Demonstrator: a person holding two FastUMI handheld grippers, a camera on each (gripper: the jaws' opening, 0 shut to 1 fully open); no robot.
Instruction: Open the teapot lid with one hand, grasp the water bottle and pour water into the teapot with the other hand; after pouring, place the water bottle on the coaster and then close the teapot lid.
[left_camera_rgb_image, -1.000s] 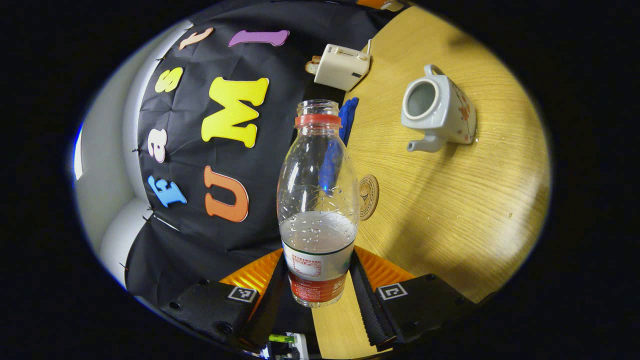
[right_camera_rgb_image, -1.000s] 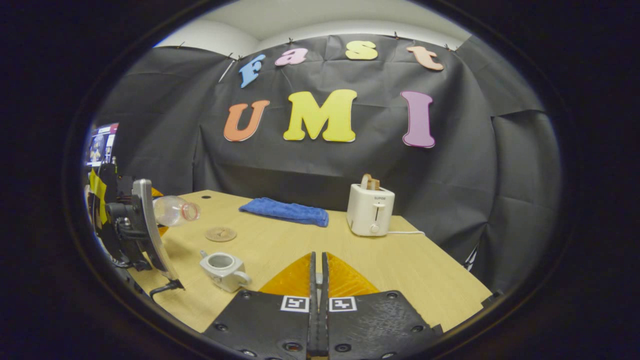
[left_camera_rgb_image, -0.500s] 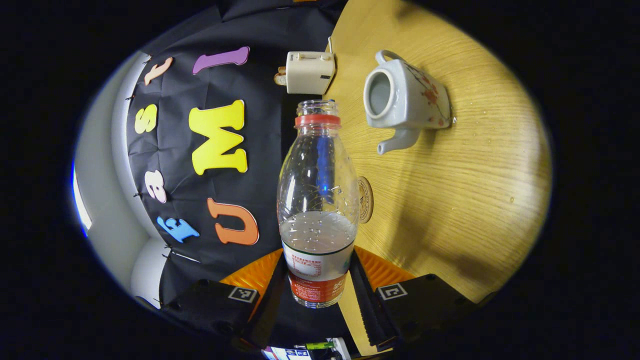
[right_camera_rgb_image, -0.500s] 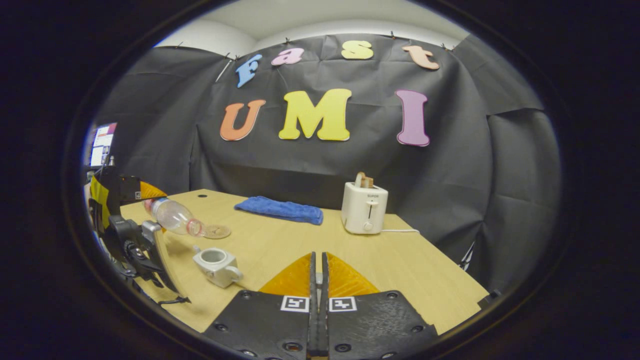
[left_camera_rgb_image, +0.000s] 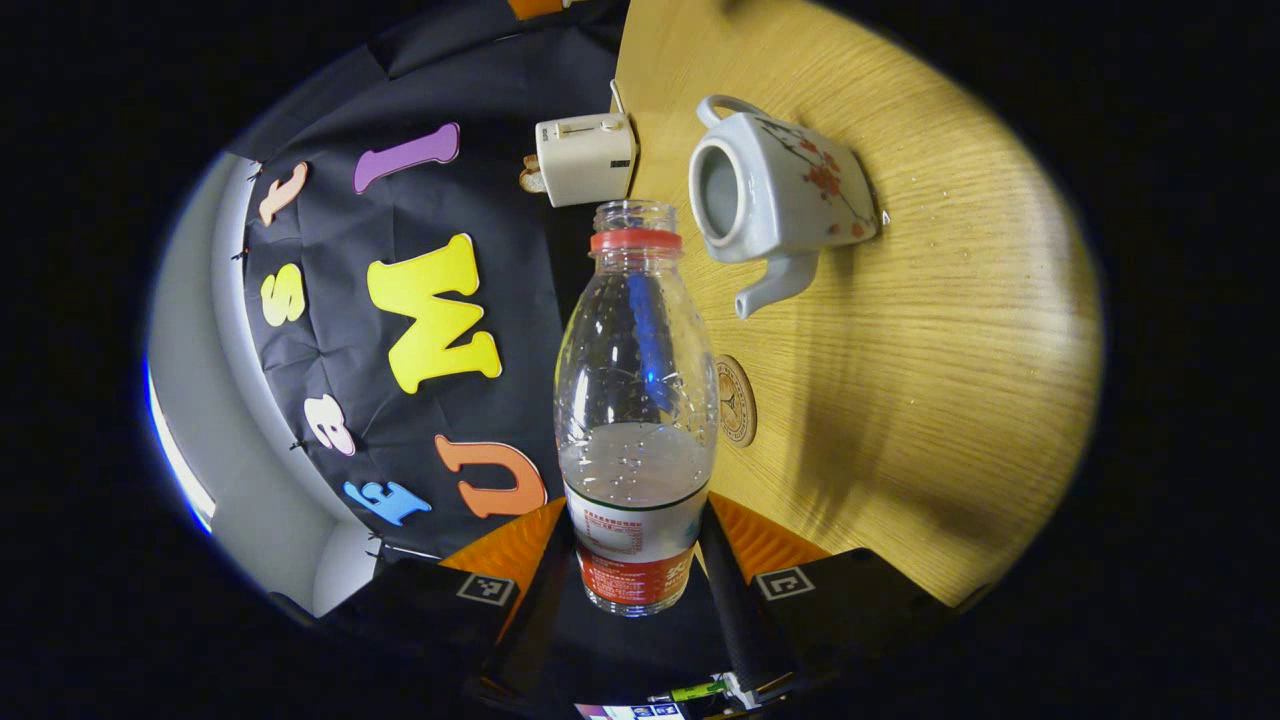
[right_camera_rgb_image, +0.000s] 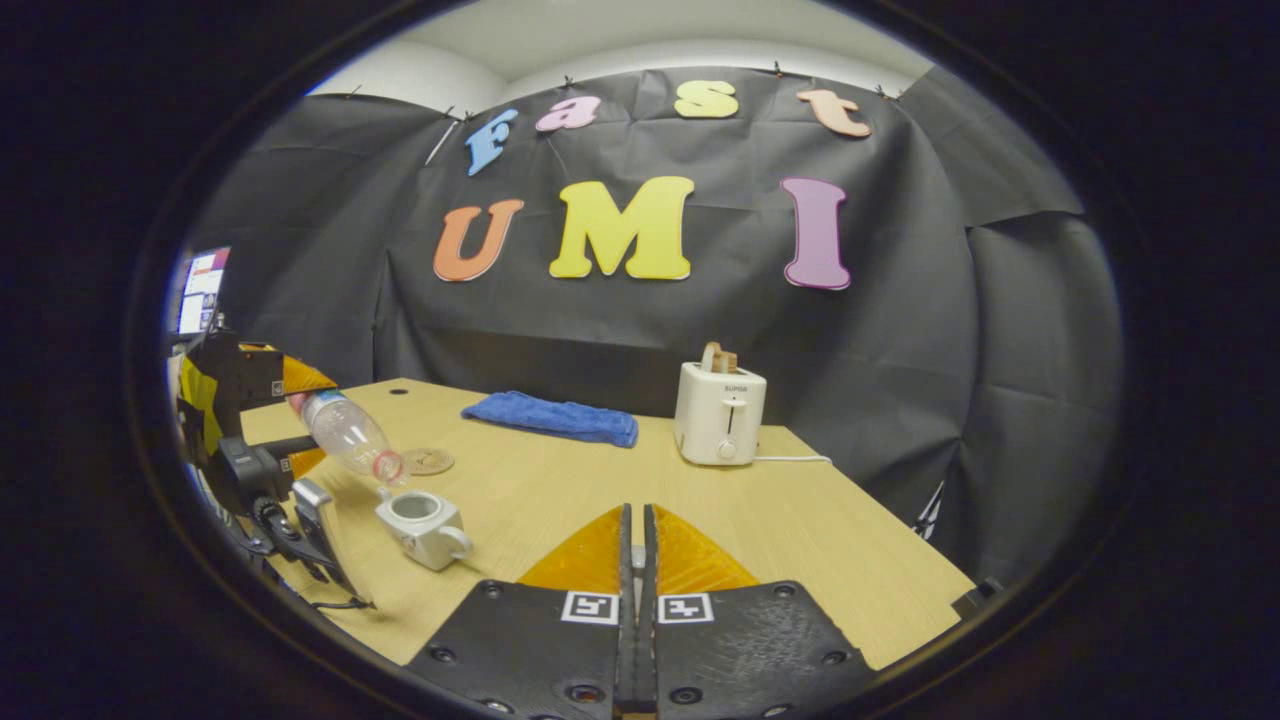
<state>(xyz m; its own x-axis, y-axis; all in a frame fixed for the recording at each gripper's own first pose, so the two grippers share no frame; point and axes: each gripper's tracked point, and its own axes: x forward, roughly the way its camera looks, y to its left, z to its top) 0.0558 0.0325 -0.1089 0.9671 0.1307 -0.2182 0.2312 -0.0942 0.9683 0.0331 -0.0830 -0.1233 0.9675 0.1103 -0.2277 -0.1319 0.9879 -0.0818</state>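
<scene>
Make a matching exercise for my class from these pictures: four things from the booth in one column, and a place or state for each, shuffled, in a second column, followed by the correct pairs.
Things
1. water bottle
2. teapot
3. coaster
4. blue towel

Places or states
A. lies flat on the table with nothing on it
B. lies folded near the back wall, left of the toaster
C. clamped between the left gripper fingers, cap off, tipped mouth-down
D. stands on the table with its lid off

Pairs: 1-C, 2-D, 3-A, 4-B
</scene>
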